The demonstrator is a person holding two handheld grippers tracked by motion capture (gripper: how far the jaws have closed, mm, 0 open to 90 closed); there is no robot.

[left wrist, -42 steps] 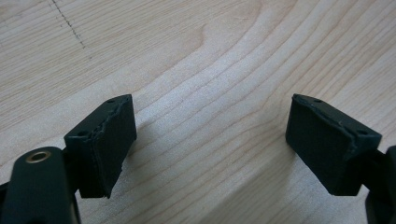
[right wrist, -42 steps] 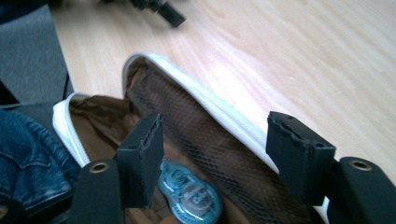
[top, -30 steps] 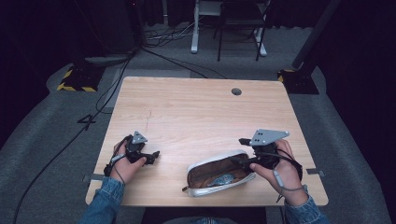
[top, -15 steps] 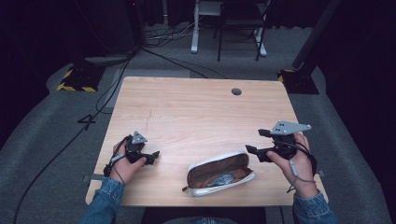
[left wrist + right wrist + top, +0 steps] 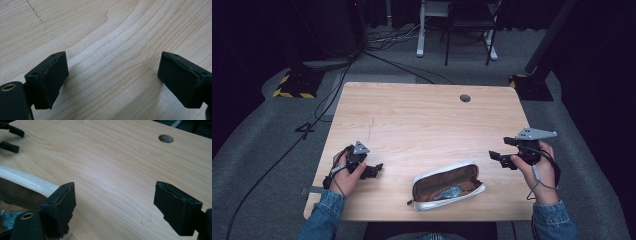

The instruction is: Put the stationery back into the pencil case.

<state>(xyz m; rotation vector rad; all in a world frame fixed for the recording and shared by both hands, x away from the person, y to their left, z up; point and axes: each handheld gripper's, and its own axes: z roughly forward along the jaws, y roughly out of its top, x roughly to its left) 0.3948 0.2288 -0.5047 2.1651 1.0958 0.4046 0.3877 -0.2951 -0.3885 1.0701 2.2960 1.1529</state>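
**Both tongs wide, pouch lying between them**

The left gripper (image 5: 373, 170) rests low on the table (image 5: 422, 120), held in the person's left hand (image 5: 346, 172), its jaws pointing toward the pouch. In the left gripper view its two black jaws stand far apart with bare wood grain between them; they have just been opening, and nothing is between them.

The right gripper (image 5: 498, 159) is held in the right hand (image 5: 537, 167) near the table's right edge, a grey plate on top, its jaws aimed leftward across the table. Its jaws have also just been opening and stand wide, with bare wood between them in the right gripper view.

The pouch (image 5: 447, 184), white-rimmed with a brown lining, lies unzipped on the table between the two grippers, touching neither. It sits nearer the person than either set of jaws, to the right of the left gripper and to the lower left of the right one. In the right gripper view its white rim (image 5: 27, 182) and mesh lining show just beside the left-hand jaw. Something bluish lies inside it; what it is cannot be told.

A round hole (image 5: 465, 98) in the table lies well beyond the right gripper's jaws.
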